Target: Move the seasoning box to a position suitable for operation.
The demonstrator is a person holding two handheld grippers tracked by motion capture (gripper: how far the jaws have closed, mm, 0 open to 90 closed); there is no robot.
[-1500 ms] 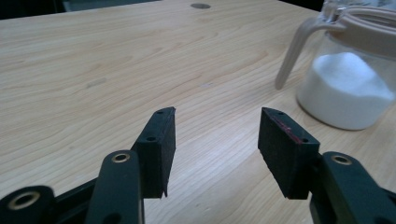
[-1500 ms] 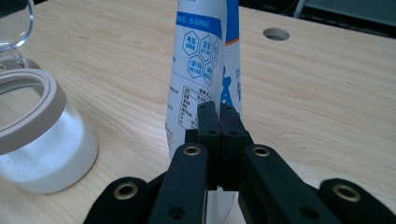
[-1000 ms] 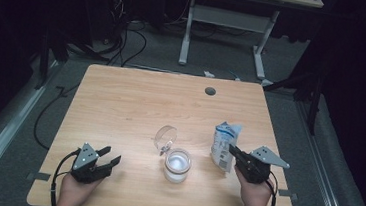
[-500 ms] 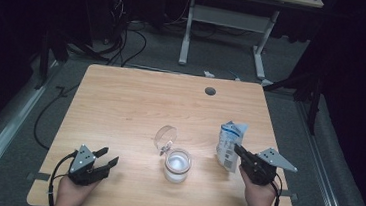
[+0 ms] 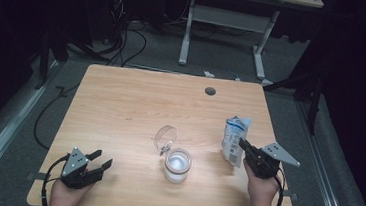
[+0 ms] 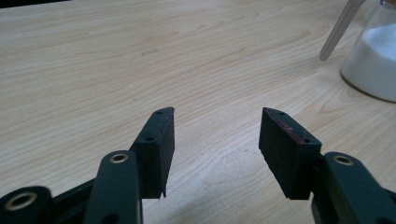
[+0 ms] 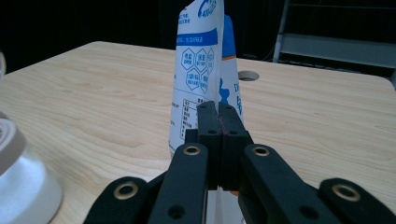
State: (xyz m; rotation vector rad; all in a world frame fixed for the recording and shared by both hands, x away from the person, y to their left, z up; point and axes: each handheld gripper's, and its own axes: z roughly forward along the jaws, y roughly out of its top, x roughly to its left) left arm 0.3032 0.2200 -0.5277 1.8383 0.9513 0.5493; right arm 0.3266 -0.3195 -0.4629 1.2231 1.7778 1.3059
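Observation:
A blue-and-white printed bag [image 5: 233,137] stands upright at the table's right side. My right gripper [image 5: 243,144] is shut on its lower edge; in the right gripper view the jaws [image 7: 218,109] press together against the bag [image 7: 201,60]. A glass jar [image 5: 177,165] holding white powder sits at the front middle, its hinged lid [image 5: 164,135] swung open behind it. My left gripper [image 5: 101,158] rests open near the front left corner, well apart from the jar. Its jaws [image 6: 215,126] hold nothing, and the jar [image 6: 373,60] lies off to their right.
The wooden table [image 5: 135,104] has a round cable hole [image 5: 210,91] at the back right. A second desk's white frame [image 5: 223,21] and loose cables stand on the floor beyond. The jar's rim [image 7: 18,177] is close to the left of my right gripper.
My right gripper has drifted slightly right and toward the person, taking the bag with it. The left gripper has slid a little toward the front edge.

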